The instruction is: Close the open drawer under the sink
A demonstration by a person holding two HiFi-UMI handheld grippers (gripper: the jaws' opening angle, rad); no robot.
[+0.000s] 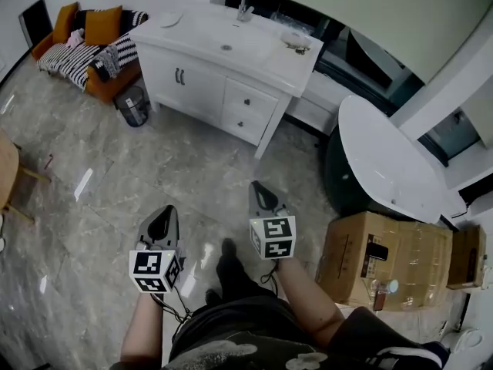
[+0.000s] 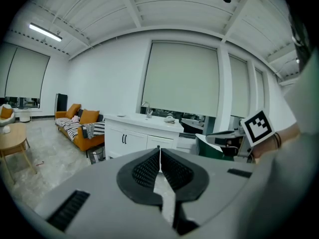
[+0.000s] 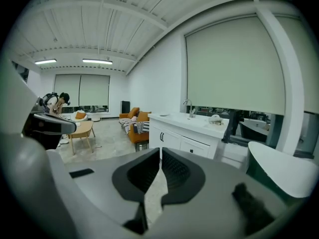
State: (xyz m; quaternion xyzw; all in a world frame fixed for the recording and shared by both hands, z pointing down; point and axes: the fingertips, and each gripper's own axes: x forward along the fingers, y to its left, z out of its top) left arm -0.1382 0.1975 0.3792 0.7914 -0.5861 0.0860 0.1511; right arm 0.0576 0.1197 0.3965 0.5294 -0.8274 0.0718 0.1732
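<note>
The white sink cabinet (image 1: pixel 223 52) stands across the floor from me, with a faucet (image 1: pixel 241 2) at its back. Its two drawers (image 1: pixel 248 108) sit on the right side; from here both fronts look about flush. The cabinet also shows in the left gripper view (image 2: pixel 134 136) and the right gripper view (image 3: pixel 187 136). My left gripper (image 1: pixel 162 220) and right gripper (image 1: pixel 261 194) are held side by side over the marble floor, well short of the cabinet. Both have their jaws together with nothing between them (image 2: pixel 159 152) (image 3: pixel 160 153).
An orange sofa (image 1: pixel 85 45) with striped throws and a small waste bin (image 1: pixel 133 106) are left of the cabinet. A white bathtub (image 1: pixel 385 160) and cardboard boxes (image 1: pixel 385 257) are on the right. A wooden table (image 1: pixel 6 177) is at the far left. A person (image 3: pixel 57 102) bends over far off.
</note>
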